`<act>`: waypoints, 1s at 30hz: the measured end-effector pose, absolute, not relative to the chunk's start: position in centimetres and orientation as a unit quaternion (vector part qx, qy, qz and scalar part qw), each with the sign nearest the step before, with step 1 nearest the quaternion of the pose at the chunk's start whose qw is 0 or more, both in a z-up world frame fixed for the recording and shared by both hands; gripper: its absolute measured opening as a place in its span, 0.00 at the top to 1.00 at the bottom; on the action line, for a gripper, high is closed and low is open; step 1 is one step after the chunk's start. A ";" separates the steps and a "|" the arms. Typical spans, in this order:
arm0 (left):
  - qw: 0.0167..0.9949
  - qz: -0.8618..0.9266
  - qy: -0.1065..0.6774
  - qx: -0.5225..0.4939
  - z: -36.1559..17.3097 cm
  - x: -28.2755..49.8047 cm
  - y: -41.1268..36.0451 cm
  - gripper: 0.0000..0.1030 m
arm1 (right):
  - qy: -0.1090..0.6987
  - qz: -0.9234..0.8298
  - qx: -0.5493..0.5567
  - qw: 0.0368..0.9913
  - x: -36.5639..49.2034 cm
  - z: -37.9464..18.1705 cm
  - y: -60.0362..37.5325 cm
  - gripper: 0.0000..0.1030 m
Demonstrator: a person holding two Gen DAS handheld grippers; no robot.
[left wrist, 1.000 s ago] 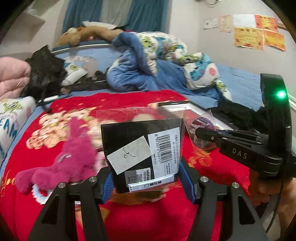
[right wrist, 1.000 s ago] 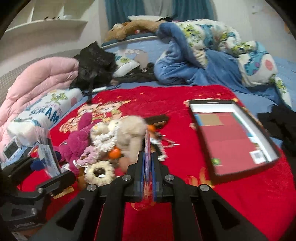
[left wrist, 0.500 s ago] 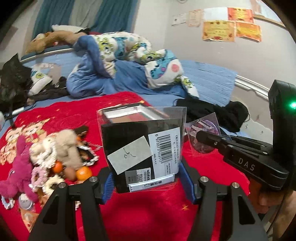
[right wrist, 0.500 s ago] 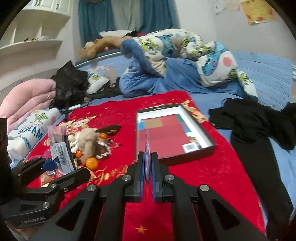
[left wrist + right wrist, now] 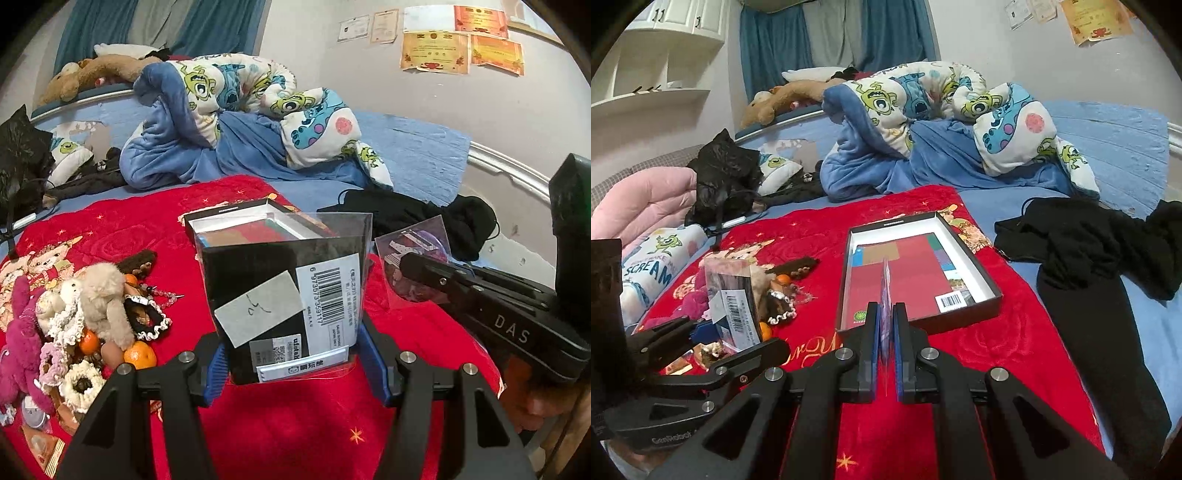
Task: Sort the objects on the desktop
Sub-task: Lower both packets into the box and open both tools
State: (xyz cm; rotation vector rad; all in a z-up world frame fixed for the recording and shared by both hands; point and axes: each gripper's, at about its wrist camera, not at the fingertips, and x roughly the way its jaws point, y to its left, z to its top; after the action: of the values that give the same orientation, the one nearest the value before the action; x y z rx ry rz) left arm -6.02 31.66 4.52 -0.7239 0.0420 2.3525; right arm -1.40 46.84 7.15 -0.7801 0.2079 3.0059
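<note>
My left gripper (image 5: 291, 360) is shut on a clear-bagged black packet with a barcode label (image 5: 284, 299), held above the red blanket; it also shows in the right wrist view (image 5: 733, 306). My right gripper (image 5: 885, 330) is shut on a thin clear sleeve with a purple badge, seen edge-on (image 5: 886, 291) and flat in the left wrist view (image 5: 415, 254). An open black box (image 5: 975, 306) with a red book in it lies just ahead of both grippers; its rim shows behind the packet (image 5: 229, 216).
A pile of plush toys, scrunchies and small oranges (image 5: 88, 317) lies left on the red blanket (image 5: 295, 424). Black clothes (image 5: 1100, 251) lie right of the box. A blue cartoon quilt (image 5: 923, 122) is bunched behind.
Both grippers have swung right, away from the toy pile and toward the open box, each keeping its item. The box now sits straight ahead.
</note>
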 end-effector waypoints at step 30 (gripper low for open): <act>0.308 0.896 0.011 -0.320 -3.8 -20.9 41.9 0.39 | 0.091 0.951 -0.292 0.033 -16.8 -0.3 54.0 0.93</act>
State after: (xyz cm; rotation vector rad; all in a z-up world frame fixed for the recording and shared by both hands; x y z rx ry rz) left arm -20.93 41.93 -3.84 -0.8460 0.0279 2.3678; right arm -16.80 53.95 -0.34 -0.8988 0.2799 2.9276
